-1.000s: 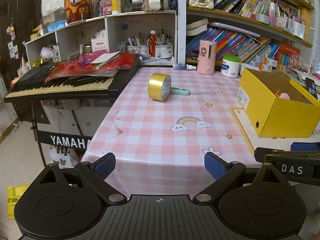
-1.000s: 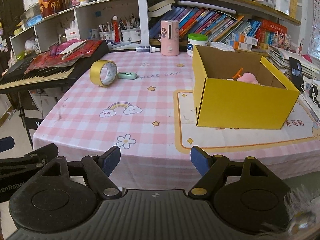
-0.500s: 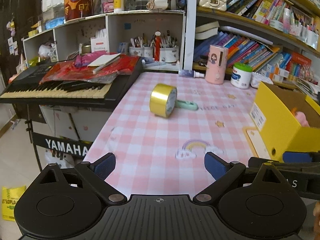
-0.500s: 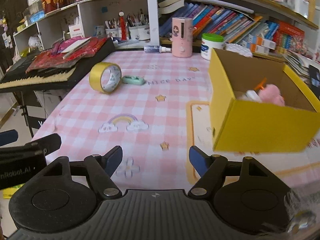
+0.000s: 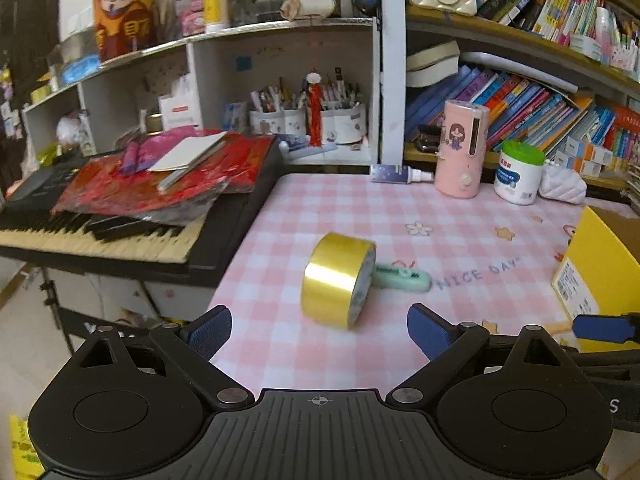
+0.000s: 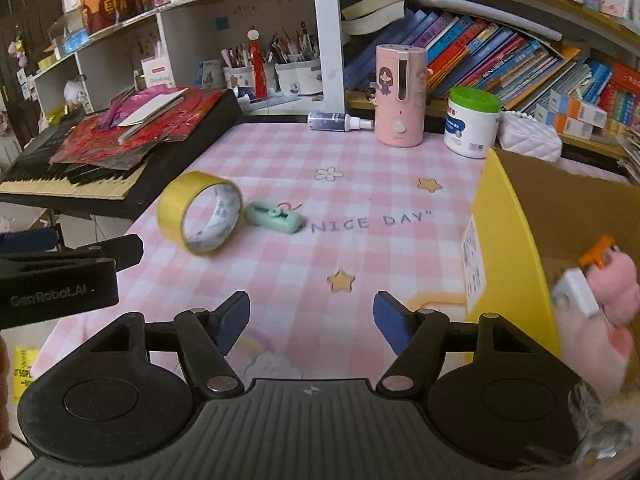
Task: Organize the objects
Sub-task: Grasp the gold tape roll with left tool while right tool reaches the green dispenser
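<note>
Change: both hand-held grippers have come forward over the bench [image 5: 472, 216] in the last second; the tape roll [image 5: 338, 280] now looms much larger in the left view, and the yellow box [image 6: 508, 232] fills more of the right view.
Left hand-held gripper [image 5: 319, 332]: jaws spread wide and holding nothing, lined up just short of the tape roll, which sits between the two blue pads as seen from the wrist.
Right hand-held gripper [image 6: 312, 322]: also wide open and empty, over the pink checked cloth, near the left wall of the yellow box.
Tape roll: gold, standing on its edge left of centre on the bench, not far from the keyboard [image 5: 120, 236]; untouched.
Green tape dispenser [image 6: 274, 218]: lies flat, touching or just beside the right side of the tape roll.
Yellow box: open-topped at the right of the bench, already holding a pink soft toy [image 6: 612, 280] and a small white and orange item.
Meaning for the task: the advance looks like the approach to a first pick, probably the tape roll with the left side, then a carry rightward to the box.
Watch-out: the roll on edge may roll away if a pad nudges it before closing.
</note>
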Tool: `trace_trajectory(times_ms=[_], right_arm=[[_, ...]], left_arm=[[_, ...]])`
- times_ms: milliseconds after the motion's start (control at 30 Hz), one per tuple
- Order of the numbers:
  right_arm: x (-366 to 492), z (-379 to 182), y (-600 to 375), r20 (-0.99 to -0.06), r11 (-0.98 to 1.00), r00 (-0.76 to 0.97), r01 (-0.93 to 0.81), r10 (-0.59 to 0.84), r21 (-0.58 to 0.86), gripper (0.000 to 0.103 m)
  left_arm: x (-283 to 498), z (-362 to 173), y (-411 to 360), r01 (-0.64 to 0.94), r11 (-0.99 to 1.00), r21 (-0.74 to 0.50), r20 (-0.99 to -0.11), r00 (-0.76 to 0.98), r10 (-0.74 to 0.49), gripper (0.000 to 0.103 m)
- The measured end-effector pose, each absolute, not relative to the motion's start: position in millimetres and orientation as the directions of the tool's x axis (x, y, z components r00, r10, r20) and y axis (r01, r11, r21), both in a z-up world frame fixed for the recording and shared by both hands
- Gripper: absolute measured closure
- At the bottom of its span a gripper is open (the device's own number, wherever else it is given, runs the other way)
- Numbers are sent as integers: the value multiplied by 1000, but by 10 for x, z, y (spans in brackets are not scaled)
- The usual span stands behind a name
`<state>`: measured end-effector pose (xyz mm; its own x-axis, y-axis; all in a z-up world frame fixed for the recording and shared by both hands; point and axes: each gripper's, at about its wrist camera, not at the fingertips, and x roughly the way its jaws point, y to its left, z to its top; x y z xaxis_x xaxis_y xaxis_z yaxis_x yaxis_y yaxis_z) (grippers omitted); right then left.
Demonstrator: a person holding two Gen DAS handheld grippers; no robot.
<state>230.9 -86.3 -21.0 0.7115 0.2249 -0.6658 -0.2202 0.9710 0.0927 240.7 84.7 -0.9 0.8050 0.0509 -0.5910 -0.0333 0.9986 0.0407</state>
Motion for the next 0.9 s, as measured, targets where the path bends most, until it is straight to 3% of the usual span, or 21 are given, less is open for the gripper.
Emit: trace_trajectory(times_ms=[400, 667, 767, 833, 867, 900], right_arm=[[3027, -247, -868, -668, 964, 700, -244, 252, 108, 39], [3292, -359, -762, -696, 956, 665, -269, 270, 114, 39], [3356, -365, -768, -692, 954, 664, -270, 283, 130, 39], [3422, -382, -753, -699, 953, 656, -275, 284, 129, 39], [3460, -390, -742, -701, 952, 652, -277, 287, 132, 39], [3501, -399, -727, -704, 951, 648, -277, 290, 136, 39]], left_arm=[[3144, -294, 795, -24, 998, 64, -632, 773, 60, 7], [3445, -504, 781, -57, 992, 109, -662, 741, 116, 15], [3506, -553, 813, -60, 992, 111, -680, 724, 119, 35], [3543, -586, 843, -62, 993, 97, -703, 702, 112, 61], [3551, -596, 866, -60, 995, 80, -715, 692, 99, 69], [3538, -588, 896, -67, 996, 60, -720, 688, 90, 71]])
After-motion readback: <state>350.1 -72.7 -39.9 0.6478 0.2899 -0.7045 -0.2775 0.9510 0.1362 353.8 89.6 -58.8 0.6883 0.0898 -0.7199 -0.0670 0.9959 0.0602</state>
